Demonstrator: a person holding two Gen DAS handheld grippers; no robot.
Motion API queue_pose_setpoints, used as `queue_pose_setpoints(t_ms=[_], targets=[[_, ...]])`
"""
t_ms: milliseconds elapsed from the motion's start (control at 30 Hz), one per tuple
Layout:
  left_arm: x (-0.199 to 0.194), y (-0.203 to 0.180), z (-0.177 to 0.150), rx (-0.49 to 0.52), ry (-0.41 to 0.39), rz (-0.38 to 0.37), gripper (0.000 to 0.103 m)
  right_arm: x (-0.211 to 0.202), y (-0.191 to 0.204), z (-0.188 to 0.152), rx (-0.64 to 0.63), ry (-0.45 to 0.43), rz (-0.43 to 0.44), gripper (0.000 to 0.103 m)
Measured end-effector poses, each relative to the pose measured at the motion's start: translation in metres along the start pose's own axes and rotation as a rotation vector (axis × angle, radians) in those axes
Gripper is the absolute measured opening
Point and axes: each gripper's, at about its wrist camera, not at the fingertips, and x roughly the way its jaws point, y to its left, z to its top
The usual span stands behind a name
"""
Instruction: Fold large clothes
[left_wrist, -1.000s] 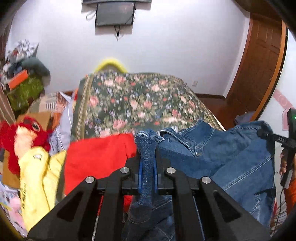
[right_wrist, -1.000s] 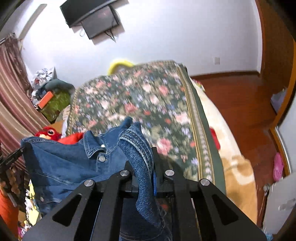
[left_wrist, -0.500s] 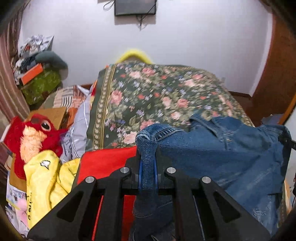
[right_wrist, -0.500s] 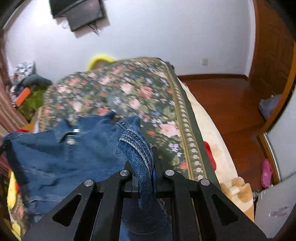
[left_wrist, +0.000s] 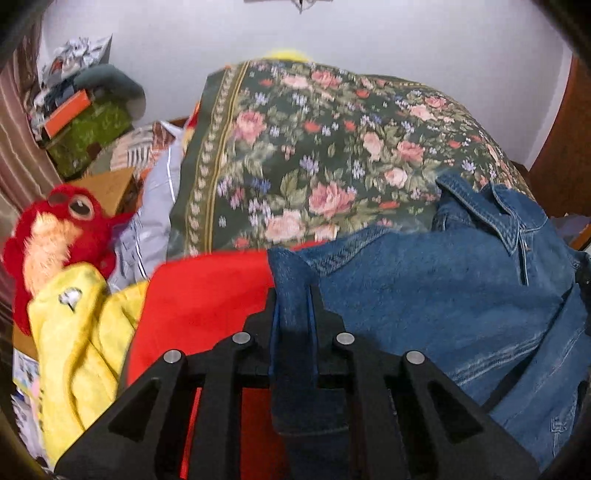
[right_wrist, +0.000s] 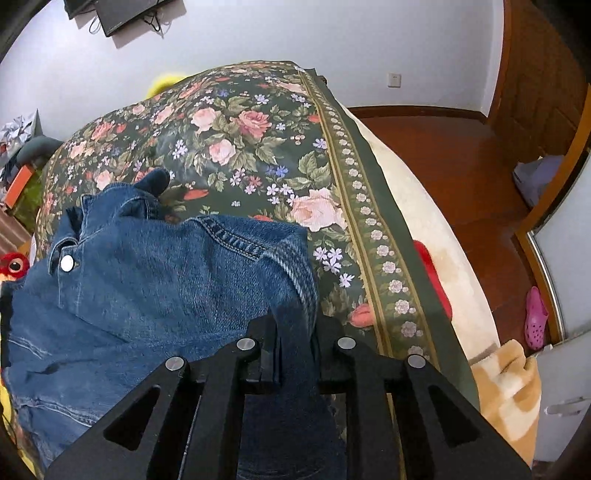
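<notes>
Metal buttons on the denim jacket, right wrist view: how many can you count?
1: a silver button on the denim jacket, beside the collar at its left. Folds may hide others.

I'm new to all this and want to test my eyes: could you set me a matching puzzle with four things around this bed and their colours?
Things:
1. jacket
2. plush toy
3. bedspread
4. slipper

Colours:
A. pink
B. dark green with roses
C. blue denim
D. red

Pairs: 1-C, 2-D, 3-B, 4-A
</notes>
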Motion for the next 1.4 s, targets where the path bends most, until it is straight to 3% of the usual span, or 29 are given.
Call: queue_pose_setpoints(t_ms=[167,300,433,500,567,900,1000,1133,1400], targets=[[-0.007,0.005,-0.015,-0.013,-0.005,-0.017,0.018,-0.005,-0.009,-0.004,0.061,0.080,0.075,0.039],[-0.028,0.005,-0.021,-0.006,-0.016,-0.047,0.023,-0.023,-0.001,-0.013,0.015,0.078,0.053,0.040],[-0.065,0.003,-0.030,0.004,-0.072,-0.066,0.047,-0.054,0.010,-0.026,-0.057,0.050,0.023,0.040],[-0.086,0.001,-0.034,0.020,-0.101,-0.076,0.049,-0.073,0.015,-0.032,-0.070,0.040,0.053,0.041],[-0.105,-0.002,-0.040,0.042,-0.107,-0.094,0.058,-0.090,0.021,-0.040,-0.090,0.034,0.068,0.044],[-0.186,-0.014,-0.092,0.124,-0.146,-0.133,0.062,-0.162,0.044,-0.087,-0.196,-0.011,0.099,0.055],[-0.194,-0.014,-0.114,0.136,-0.125,-0.133,0.062,-0.175,0.045,-0.103,-0.207,-0.030,0.103,0.062],[-0.191,-0.010,-0.147,0.118,-0.078,-0.139,0.062,-0.177,0.038,-0.127,-0.195,-0.004,0.121,0.063],[-0.154,0.010,-0.215,-0.045,0.114,-0.265,0.062,-0.162,0.008,-0.176,-0.068,0.114,0.138,0.063]])
